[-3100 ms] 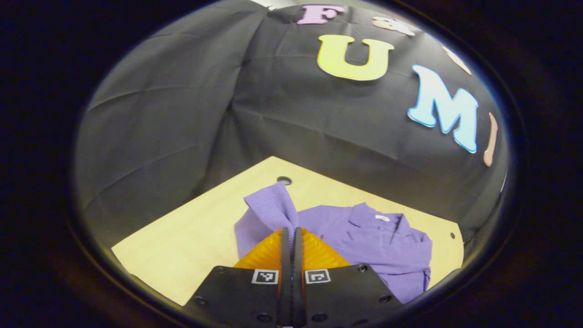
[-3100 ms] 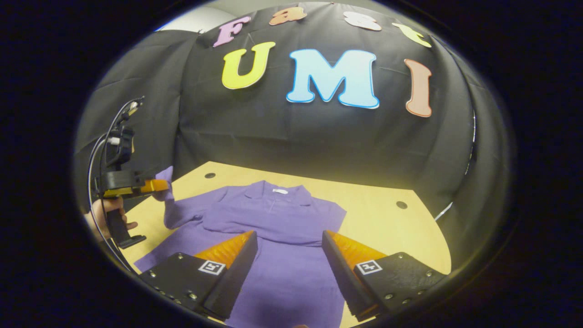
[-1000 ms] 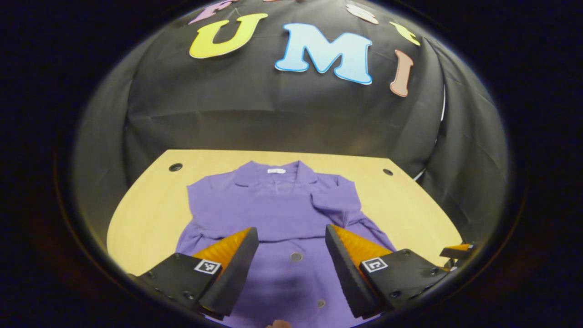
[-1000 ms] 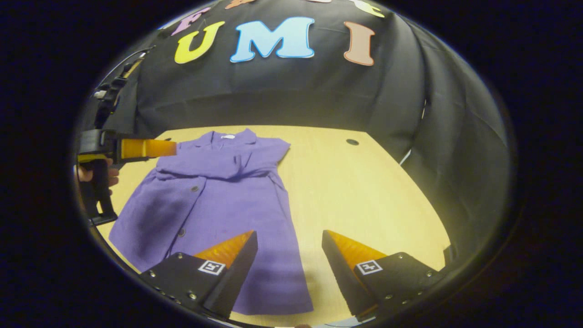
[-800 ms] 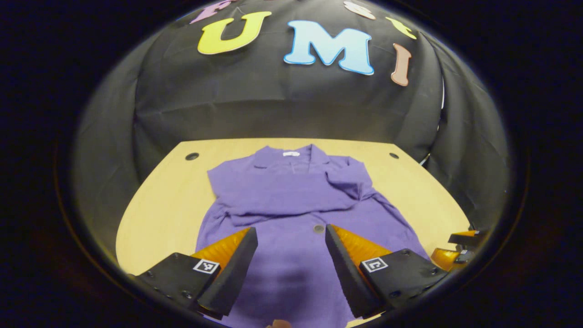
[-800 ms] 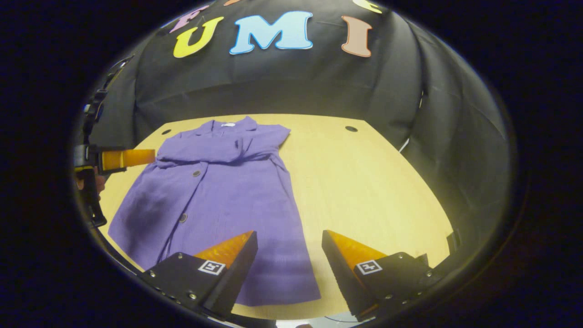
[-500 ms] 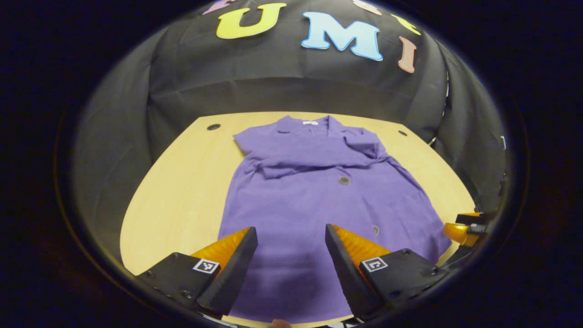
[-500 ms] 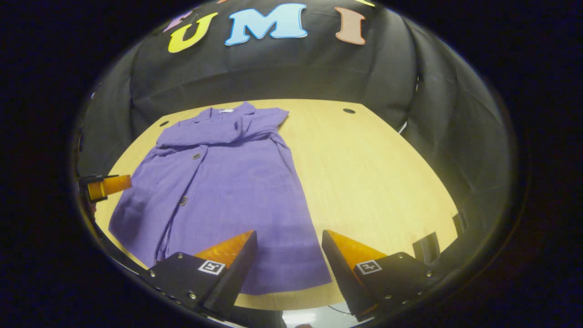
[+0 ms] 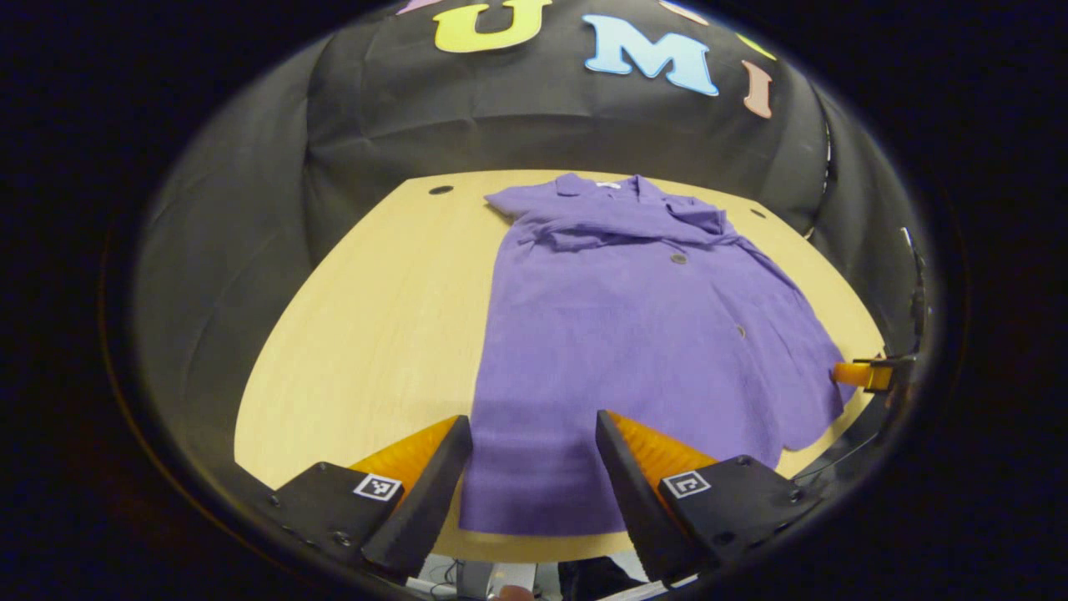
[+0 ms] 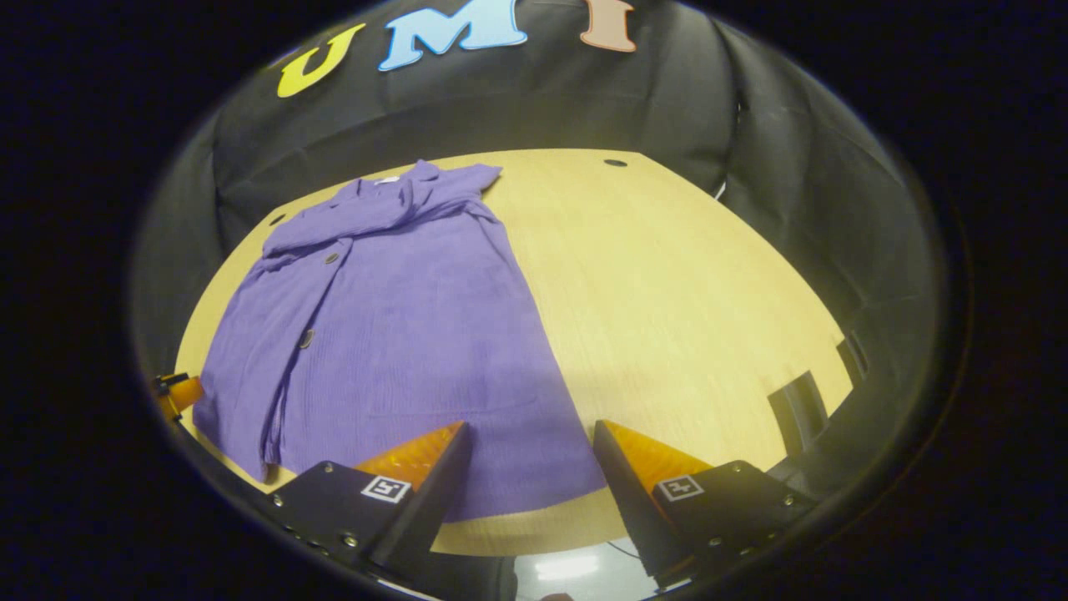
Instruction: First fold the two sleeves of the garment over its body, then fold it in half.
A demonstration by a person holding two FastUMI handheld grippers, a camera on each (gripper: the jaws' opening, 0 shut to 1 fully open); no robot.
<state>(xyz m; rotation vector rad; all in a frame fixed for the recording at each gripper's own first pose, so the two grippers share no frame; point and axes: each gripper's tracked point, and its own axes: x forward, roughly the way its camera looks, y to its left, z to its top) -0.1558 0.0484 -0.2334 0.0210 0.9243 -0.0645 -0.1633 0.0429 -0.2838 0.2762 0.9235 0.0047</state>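
A purple button-up garment [image 9: 634, 334] lies flat on the wooden table [image 9: 367, 317], collar at the far end, both sleeves folded across its chest. In the left gripper view my left gripper [image 9: 532, 434] hangs open above the hem's left corner, nothing between its fingers. The right gripper [image 9: 859, 373] peeks in at the far right by the hem's other corner. In the right gripper view the garment [image 10: 392, 334] runs away from me and my right gripper [image 10: 531, 441] is open over the hem's right corner. The left gripper [image 10: 177, 391] shows at the left edge.
The table [image 10: 684, 284] has round holes near its far corners [image 9: 440, 189] [image 10: 616, 163]. Bare wood lies left of the garment in the left gripper view and right of it in the right gripper view. The near table edge runs just below the hem.
Three seconds ago the left gripper held the sleeve shut; it let go and opened. Both grippers have since drawn back from the chest to the hem at the near edge.
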